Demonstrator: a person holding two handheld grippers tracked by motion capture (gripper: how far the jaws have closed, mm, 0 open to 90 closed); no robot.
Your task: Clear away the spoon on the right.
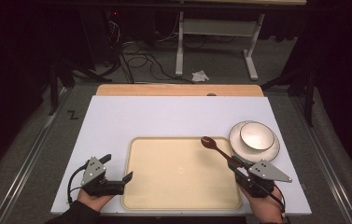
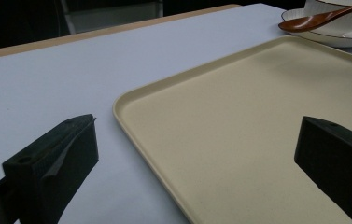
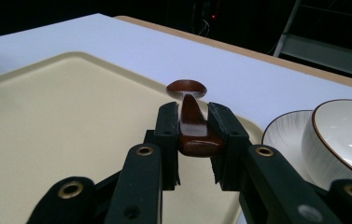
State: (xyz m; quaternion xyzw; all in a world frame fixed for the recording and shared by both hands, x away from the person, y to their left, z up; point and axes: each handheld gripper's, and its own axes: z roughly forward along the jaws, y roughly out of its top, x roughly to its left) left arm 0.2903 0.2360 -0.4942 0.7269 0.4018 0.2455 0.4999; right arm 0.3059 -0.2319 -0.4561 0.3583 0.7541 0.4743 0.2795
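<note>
High view looks forward and down from above the near table edge, while both gripper views sit low and close over the table, left facing across the beige tray (image 2: 257, 121), right along it, all sharing the brown spoon (image 1: 215, 147).

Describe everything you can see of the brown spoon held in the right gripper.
The glossy reddish-brown spoon, smooth like lacquered wood or plastic, has a short, thick, flat-sided handle and a shallow oval bowl. The right gripper is shut on the handle near its blunt end, one black jaw pressed on each side. The spoon points away from the hand, bowl up, its bowl over the far right corner of the beige tray, next to the white plate. Whether the bowl touches the tray cannot be told.
</note>
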